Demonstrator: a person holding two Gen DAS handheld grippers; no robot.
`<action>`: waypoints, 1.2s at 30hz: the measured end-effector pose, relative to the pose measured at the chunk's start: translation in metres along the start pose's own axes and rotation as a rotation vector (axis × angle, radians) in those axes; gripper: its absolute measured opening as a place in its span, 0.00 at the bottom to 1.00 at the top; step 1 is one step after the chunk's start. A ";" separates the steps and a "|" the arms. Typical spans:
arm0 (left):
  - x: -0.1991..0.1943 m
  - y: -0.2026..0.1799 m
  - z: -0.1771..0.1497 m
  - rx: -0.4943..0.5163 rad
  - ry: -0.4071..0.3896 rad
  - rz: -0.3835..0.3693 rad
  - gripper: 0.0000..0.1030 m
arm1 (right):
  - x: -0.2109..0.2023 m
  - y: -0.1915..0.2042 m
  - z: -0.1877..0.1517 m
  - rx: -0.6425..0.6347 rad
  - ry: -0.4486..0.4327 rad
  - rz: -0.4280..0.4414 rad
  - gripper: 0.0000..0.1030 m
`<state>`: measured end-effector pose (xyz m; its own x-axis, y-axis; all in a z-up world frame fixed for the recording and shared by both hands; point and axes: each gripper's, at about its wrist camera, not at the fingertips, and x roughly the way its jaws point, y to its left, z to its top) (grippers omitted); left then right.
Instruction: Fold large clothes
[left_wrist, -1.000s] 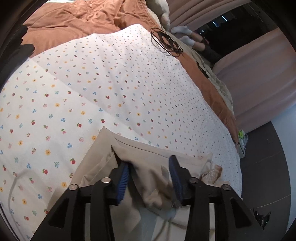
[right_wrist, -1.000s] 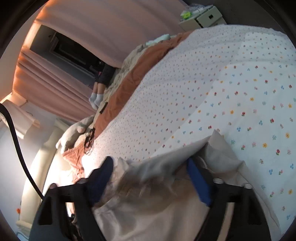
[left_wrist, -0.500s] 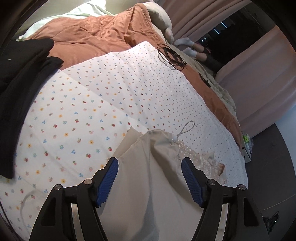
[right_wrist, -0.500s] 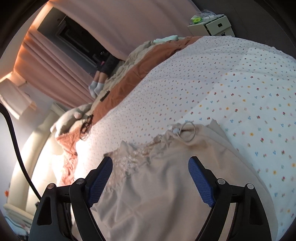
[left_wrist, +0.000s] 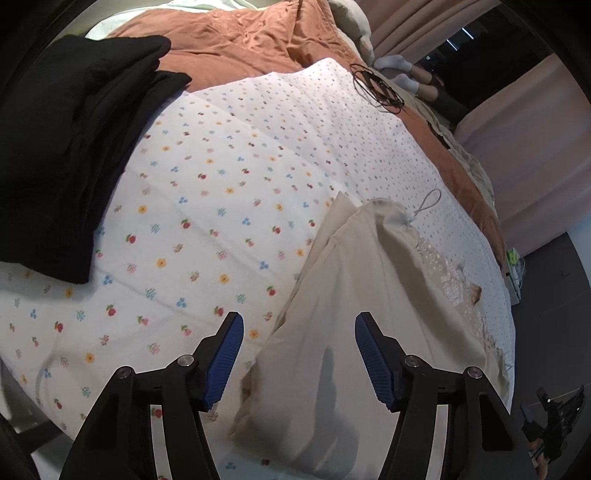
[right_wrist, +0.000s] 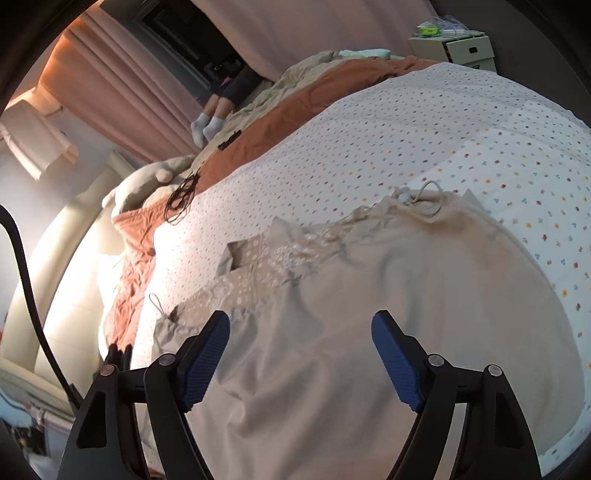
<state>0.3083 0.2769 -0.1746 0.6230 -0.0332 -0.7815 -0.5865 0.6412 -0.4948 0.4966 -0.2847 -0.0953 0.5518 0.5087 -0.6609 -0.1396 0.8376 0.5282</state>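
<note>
A beige garment (left_wrist: 354, 317) with a lace-trimmed top edge and thin strap loops lies spread on the floral bedsheet (left_wrist: 207, 192). It also shows in the right wrist view (right_wrist: 369, 314), lace band toward the far left. My left gripper (left_wrist: 299, 358) is open and empty, hovering above the garment's left edge. My right gripper (right_wrist: 301, 358) is open and empty, above the garment's middle. Neither touches the cloth.
A pile of black clothes (left_wrist: 62, 140) lies on the sheet at the left. A rust-brown duvet (left_wrist: 236, 40) and a black cable coil (left_wrist: 380, 88) lie beyond. A person's socked feet (right_wrist: 205, 127) rest at the bed's far side. A nightstand (right_wrist: 458, 48) stands far right.
Both grippers let go of the garment's top edge, opened wide and pulled back. The garment now lies flat on the sheet.
</note>
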 end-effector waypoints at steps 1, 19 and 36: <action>0.001 0.004 -0.004 -0.001 0.013 0.007 0.54 | 0.003 0.005 -0.002 -0.011 0.009 -0.005 0.75; 0.004 0.031 -0.044 0.010 0.095 0.001 0.24 | 0.063 0.068 -0.031 -0.156 0.158 -0.026 0.69; -0.002 0.037 -0.047 0.007 0.100 0.002 0.26 | 0.166 0.081 -0.044 -0.282 0.357 -0.173 0.69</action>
<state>0.2613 0.2646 -0.2094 0.5667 -0.1080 -0.8168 -0.5841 0.6466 -0.4907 0.5410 -0.1237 -0.1860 0.2769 0.3528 -0.8938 -0.3151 0.9121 0.2624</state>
